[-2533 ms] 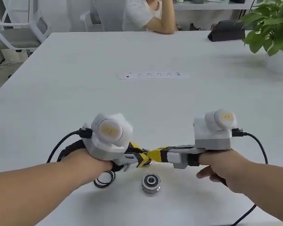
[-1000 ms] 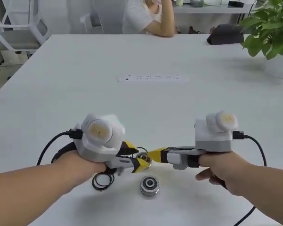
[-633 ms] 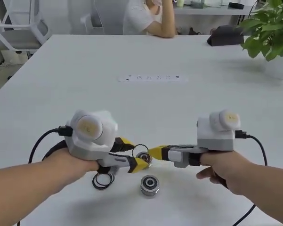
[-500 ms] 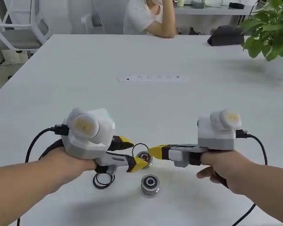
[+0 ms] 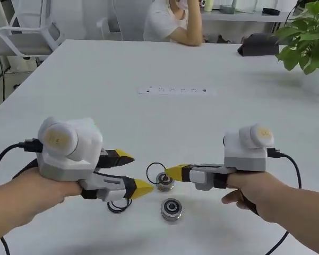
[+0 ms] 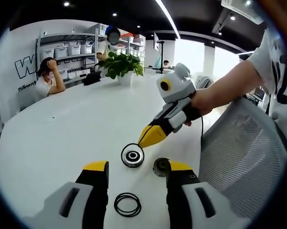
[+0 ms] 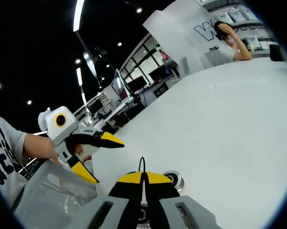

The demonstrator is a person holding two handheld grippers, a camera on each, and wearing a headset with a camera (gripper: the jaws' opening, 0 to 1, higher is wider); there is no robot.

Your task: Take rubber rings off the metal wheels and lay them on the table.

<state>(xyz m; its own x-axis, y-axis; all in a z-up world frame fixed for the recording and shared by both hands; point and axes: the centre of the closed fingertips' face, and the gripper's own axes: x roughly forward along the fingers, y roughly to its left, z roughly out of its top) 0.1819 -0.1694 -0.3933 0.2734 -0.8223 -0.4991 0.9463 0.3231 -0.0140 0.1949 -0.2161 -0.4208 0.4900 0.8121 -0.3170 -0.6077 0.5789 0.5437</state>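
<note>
The right hand-held gripper (image 5: 167, 171) is clamped on the rubber ring (image 5: 147, 171) at 10 o'clock of the metal wheel (image 5: 165, 181) (probably light and stretchy; grip its free loop), the left hand-held gripper (image 5: 139, 172) gaping at 9 o'clock.

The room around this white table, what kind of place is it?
Most likely an open office or lab workspace: a long white table with a power strip, an office chair beside it, a potted plant, and shelves of storage boxes along the wall.
</note>
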